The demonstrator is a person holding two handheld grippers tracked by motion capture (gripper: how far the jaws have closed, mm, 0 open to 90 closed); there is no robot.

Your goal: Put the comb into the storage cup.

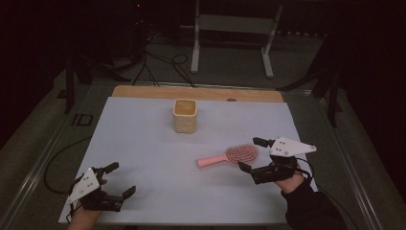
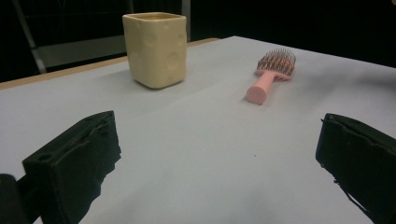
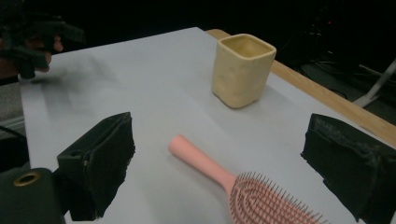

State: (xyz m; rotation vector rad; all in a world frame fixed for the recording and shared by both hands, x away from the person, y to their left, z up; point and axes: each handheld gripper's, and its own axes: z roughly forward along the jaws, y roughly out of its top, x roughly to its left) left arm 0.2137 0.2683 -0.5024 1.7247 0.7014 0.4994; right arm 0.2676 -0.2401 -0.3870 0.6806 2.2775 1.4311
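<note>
I have the right tongs [image 1: 250, 154] spread wide just beside the bristle head of the pink hairbrush [image 1: 229, 156], which lies flat on the surface [image 1: 143, 143], untouched. My left tongs [image 1: 122, 179] sit released, well apart from it, near the surface's front corner.

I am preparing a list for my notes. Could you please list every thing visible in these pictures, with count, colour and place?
cup: 1, pale yellow, upright on the far middle of the sheet, apart from the brush
hairbrush: 1, pink, lying flat right of centre, handle pointing left, bristles up
sheet: 1, white, covering most of the table
table: 1, wooden edge showing at the far side
frame: 1, white metal, on the floor behind the table
cables: several, black, on the floor behind
left gripper: 1, black, near left corner, jaws open
right gripper: 1, black, jaws open beside the brush head
</note>
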